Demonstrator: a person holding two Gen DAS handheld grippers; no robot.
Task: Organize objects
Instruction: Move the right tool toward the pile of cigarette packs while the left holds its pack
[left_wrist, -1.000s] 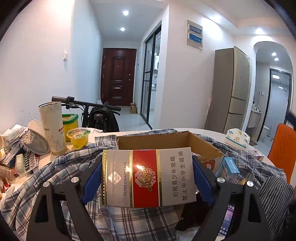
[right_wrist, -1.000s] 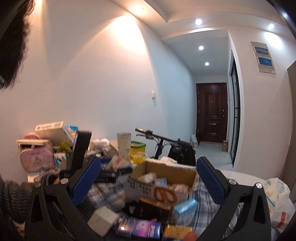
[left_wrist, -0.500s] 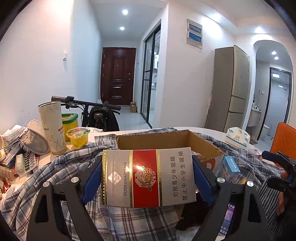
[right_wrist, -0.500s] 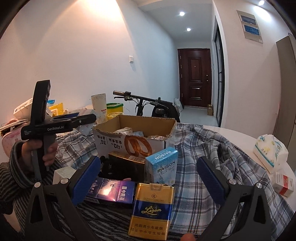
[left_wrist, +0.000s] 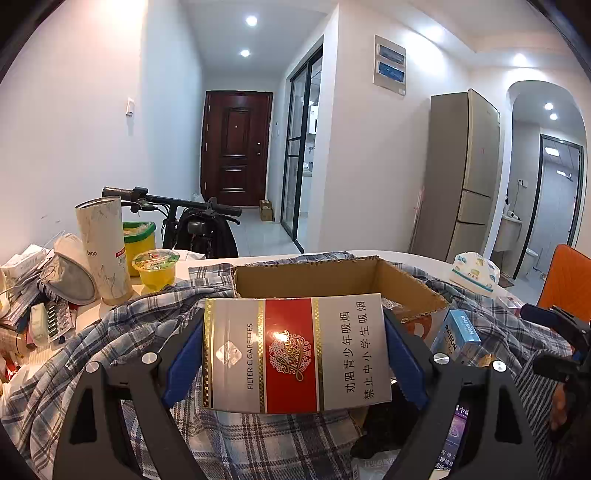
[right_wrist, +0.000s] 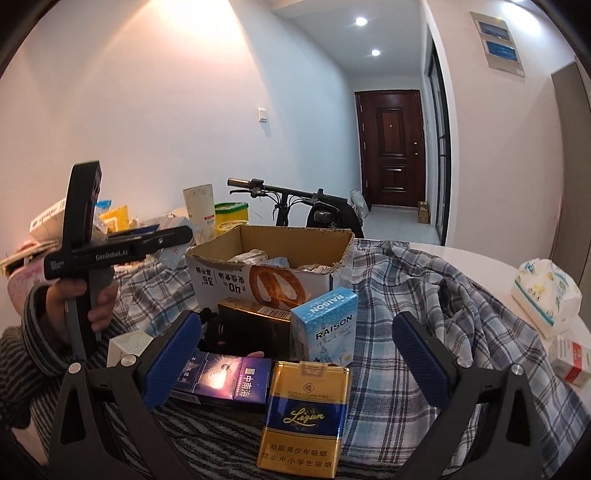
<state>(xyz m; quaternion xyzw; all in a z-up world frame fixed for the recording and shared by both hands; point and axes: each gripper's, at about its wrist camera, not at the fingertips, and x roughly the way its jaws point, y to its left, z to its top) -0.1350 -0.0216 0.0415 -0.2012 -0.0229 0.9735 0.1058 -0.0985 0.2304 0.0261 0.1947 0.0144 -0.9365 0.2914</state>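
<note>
Holding a red-and-white cigarette carton (left_wrist: 295, 354) pinched just before the cardboard box (left_wrist: 343, 280), the left hand-held gripper (left_wrist: 295, 358) has not dropped it yet. The right hand-held gripper (right_wrist: 295, 354) is spread above a gold Liqun pack (right_wrist: 306, 417), a blue Raison pack (right_wrist: 328, 325) and a purple pack (right_wrist: 225, 380); the box seems partly filled.

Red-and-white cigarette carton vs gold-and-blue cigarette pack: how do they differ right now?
The red-and-white cigarette carton is clamped in the left gripper; the gold-and-blue cigarette pack lies flat on striped cloth, between the open right gripper's fingers. The carton's lettering runs sideways, the pack's upright. Both carry Chinese warning text.
</note>
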